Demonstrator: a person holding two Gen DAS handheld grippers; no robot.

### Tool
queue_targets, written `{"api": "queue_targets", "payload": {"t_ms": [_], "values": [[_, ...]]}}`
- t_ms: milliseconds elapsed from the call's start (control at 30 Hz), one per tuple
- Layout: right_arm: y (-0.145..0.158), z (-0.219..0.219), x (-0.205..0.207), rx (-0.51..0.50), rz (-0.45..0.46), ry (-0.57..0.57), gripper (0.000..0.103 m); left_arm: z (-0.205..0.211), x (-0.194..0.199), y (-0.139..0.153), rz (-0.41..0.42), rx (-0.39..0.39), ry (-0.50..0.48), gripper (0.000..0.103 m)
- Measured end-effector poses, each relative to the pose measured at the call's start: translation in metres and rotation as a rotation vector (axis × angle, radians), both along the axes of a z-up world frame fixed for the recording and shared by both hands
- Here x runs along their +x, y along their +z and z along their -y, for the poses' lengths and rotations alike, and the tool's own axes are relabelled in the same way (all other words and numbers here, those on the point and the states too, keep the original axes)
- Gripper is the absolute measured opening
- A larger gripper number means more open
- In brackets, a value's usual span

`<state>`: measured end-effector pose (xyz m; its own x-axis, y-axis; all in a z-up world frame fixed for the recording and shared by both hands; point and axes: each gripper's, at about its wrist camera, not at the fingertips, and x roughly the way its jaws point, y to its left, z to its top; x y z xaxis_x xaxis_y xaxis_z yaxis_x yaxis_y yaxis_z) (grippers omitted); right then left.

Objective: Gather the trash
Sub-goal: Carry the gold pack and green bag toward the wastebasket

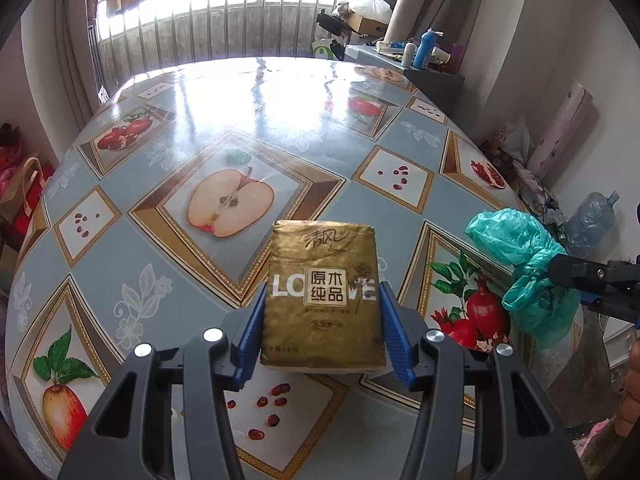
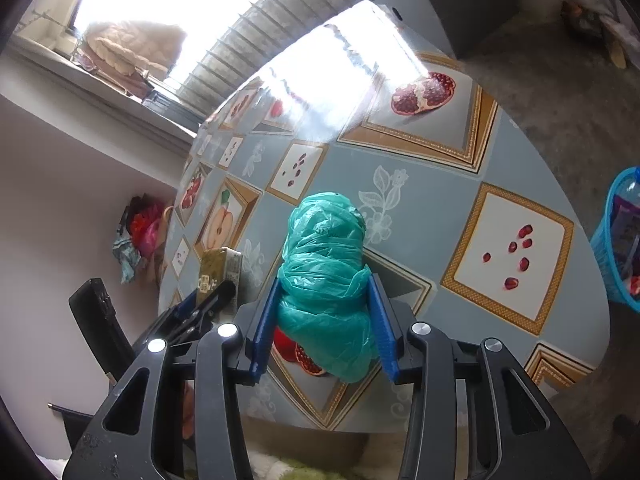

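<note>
Tabletop (image 1: 120, 248): glossy fruit-print cloth, window bars beyond.
Left gripper (image 1: 323, 312): jaws clamped on gold tissue pack (image 1: 323, 292), pack upright between blue pads.
Right gripper (image 2: 325, 312): jaws pinching crumpled green plastic bag (image 2: 324, 268), bulk bulging forward past tips.
Risk: slick film sliding out under loose squeeze.
Farther off: blue basket (image 2: 608, 248) past table edge.
</note>
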<state>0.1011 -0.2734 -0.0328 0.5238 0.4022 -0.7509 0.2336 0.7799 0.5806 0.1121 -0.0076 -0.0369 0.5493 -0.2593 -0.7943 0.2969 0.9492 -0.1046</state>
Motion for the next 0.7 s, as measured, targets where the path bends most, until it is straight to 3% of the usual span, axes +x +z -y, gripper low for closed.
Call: {"api": "queue_targets", "payload": {"t_ms": [233,433,567,700], "values": [[0.005,0.005,-0.004,0.001,0.019,-0.010,0.040,0.002,-0.003,0.008,0.024,-0.003,0.000,0.052],[0.023,0.020,-0.014,0.001,0.069,-0.057,0.040,0.009,-0.008,0.027,0.033,-0.085,-0.045,0.052],[0.053,0.059,-0.042,-0.037,0.152,-0.181,0.040,0.032,-0.011,0.052,0.088,-0.114,-0.114,0.052],[0.073,0.117,-0.097,-0.092,0.203,-0.382,0.040,0.078,-0.017,0.076,0.110,-0.159,-0.245,0.052]]}}
